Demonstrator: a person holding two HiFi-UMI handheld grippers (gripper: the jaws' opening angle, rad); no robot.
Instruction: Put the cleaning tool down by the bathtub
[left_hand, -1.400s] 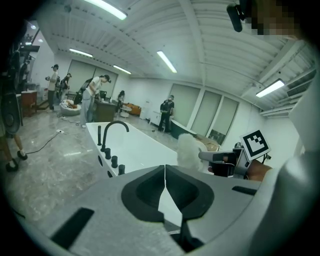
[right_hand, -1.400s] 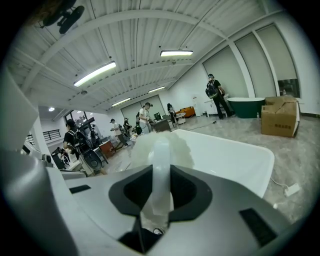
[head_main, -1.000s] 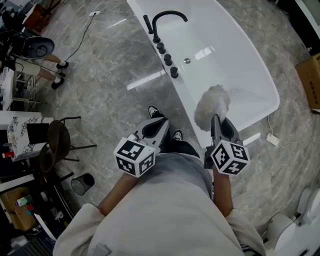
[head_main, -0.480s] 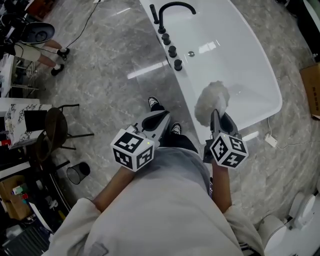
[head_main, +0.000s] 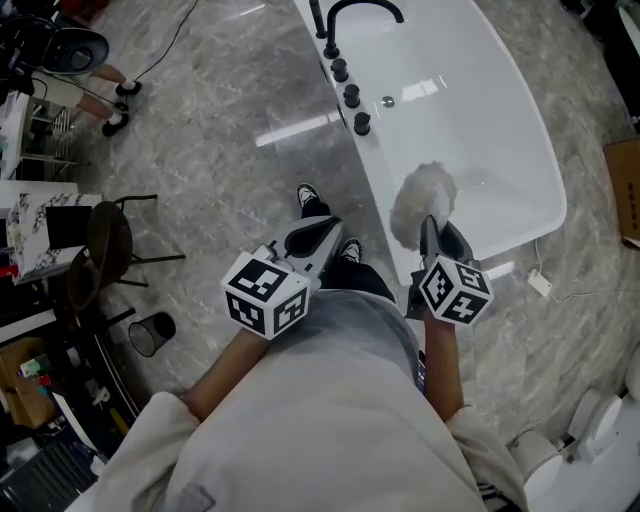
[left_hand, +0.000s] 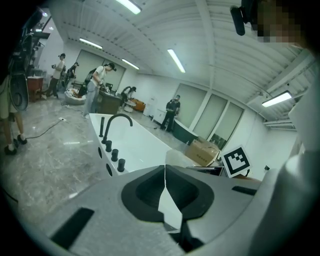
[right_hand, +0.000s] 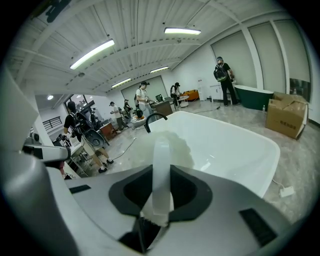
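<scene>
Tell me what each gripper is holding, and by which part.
Right gripper: shut on the white handle of the cleaning tool, its fluffy head pointing toward the bathtub. Left gripper: shut, holding nothing.

Duster (head_main: 424, 203) over bathtub (head_main: 480, 90) rim

One bathtub (head_main: 480, 90), one cleaning tool (head_main: 422, 198), two hand-held grippers (head_main: 322, 230) (head_main: 432, 228), one chair (head_main: 105, 262), one bin (head_main: 150, 333).

Grey marble floor (head_main: 220, 100), white bathtub (head_main: 470, 110), black bin (head_main: 150, 333), chair (head_main: 105, 262)
</scene>
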